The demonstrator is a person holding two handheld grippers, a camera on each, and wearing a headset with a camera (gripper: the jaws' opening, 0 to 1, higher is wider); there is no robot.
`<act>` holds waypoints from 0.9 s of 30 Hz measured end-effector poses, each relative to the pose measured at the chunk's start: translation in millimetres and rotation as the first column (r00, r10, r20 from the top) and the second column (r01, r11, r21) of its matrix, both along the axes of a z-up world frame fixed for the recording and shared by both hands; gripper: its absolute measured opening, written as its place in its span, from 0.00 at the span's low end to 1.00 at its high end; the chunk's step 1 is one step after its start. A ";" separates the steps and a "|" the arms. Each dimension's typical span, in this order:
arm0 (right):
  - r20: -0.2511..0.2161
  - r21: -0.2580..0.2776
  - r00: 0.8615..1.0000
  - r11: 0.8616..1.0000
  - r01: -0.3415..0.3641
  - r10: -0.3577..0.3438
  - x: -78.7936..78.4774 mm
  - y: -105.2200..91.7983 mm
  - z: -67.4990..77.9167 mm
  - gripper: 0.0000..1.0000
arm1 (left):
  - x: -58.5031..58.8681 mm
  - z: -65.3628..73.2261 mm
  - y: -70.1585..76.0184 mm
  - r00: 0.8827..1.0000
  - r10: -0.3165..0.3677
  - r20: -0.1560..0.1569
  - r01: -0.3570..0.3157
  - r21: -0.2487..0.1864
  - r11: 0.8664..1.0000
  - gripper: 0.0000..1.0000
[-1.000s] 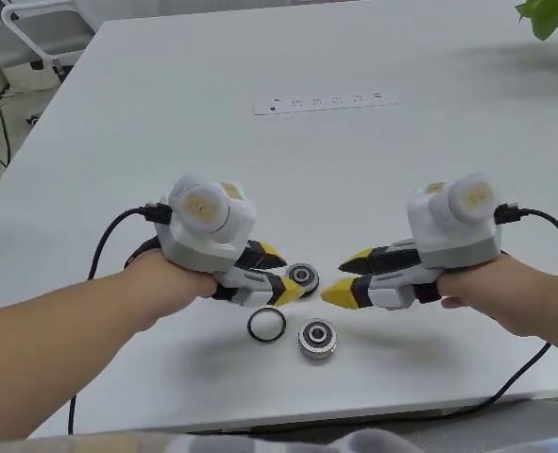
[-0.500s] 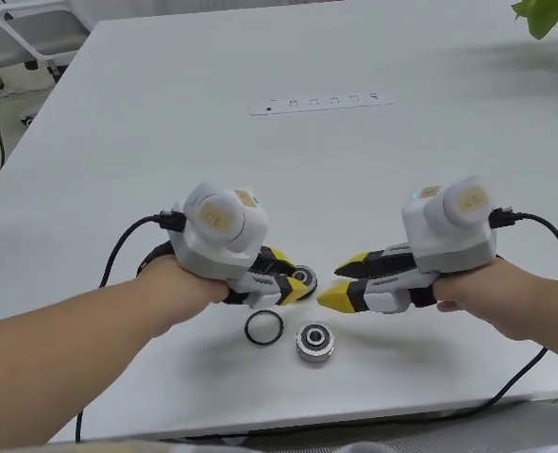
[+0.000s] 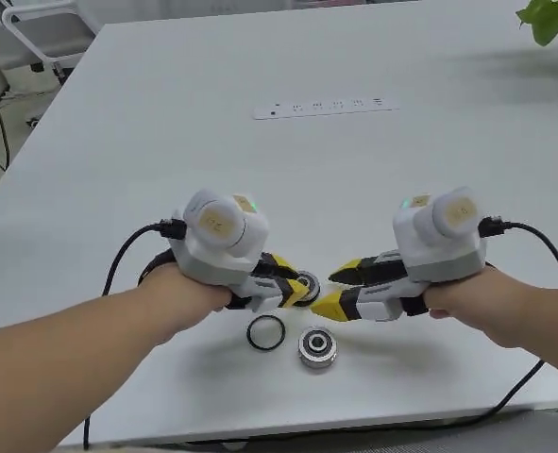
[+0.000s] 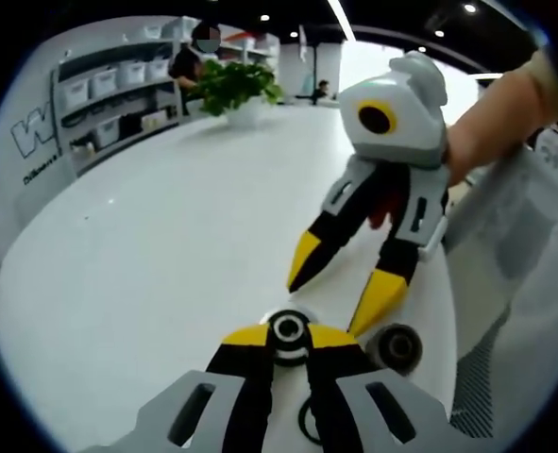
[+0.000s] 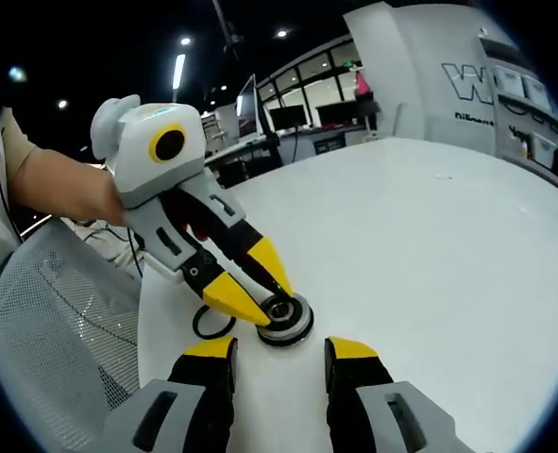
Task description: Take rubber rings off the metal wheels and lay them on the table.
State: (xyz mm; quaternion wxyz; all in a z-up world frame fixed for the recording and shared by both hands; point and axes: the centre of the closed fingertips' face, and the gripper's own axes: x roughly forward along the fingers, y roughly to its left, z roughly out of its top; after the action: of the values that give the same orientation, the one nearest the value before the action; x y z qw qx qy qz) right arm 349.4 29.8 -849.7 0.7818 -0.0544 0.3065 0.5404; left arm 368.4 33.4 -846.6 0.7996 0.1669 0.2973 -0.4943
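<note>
left gripper (image 3: 293, 281) clamped on metal wheel (image 3: 306, 283) | right gripper (image 3: 330, 290) jaws parted, tips aimed at left's, just beside

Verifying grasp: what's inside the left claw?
A metal wheel, pinched between the yellow tips of the left claw. The tips cover its sides; what's on the rim can't be seen.
</note>
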 end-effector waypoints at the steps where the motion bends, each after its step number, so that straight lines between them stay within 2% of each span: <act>1: 0.013 -0.002 1.000 1.000 -0.003 0.003 1.7 1.1 -0.3 0.35 | -0.1 0.0 0.0 1.000 0.003 0.002 -0.003 0.001 1.000 0.14; 9: 0.063 -0.027 0.998 0.999 -0.027 0.028 7.1 15.0 -6.2 0.35 | 0.0 0.2 0.3 1.000 0.022 0.012 -0.022 0.012 1.000 0.13; 15: 0.134 -0.093 0.990 0.995 -0.028 0.041 11.5 15.9 -12.4 0.29 | -0.3 0.6 0.5 0.999 0.030 0.014 -0.030 0.014 0.999 0.13; 17: 0.140 -0.089 0.989 0.996 -0.026 0.038 12.1 13.6 -10.4 0.25 | -0.4 0.7 0.7 0.999 0.031 0.011 -0.031 0.014 0.999 0.13; 27: 0.130 -0.089 0.991 0.995 -0.033 0.045 9.8 7.3 -9.9 0.22 | -0.2 0.5 0.7 0.999 0.032 0.011 -0.032 0.016 0.999 0.13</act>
State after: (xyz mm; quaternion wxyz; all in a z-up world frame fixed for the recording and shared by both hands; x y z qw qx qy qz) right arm 359.2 37.1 -859.6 0.7864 -0.1298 0.2761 0.5370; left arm 368.3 34.1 -846.2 0.8078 0.1712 0.2995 -0.4779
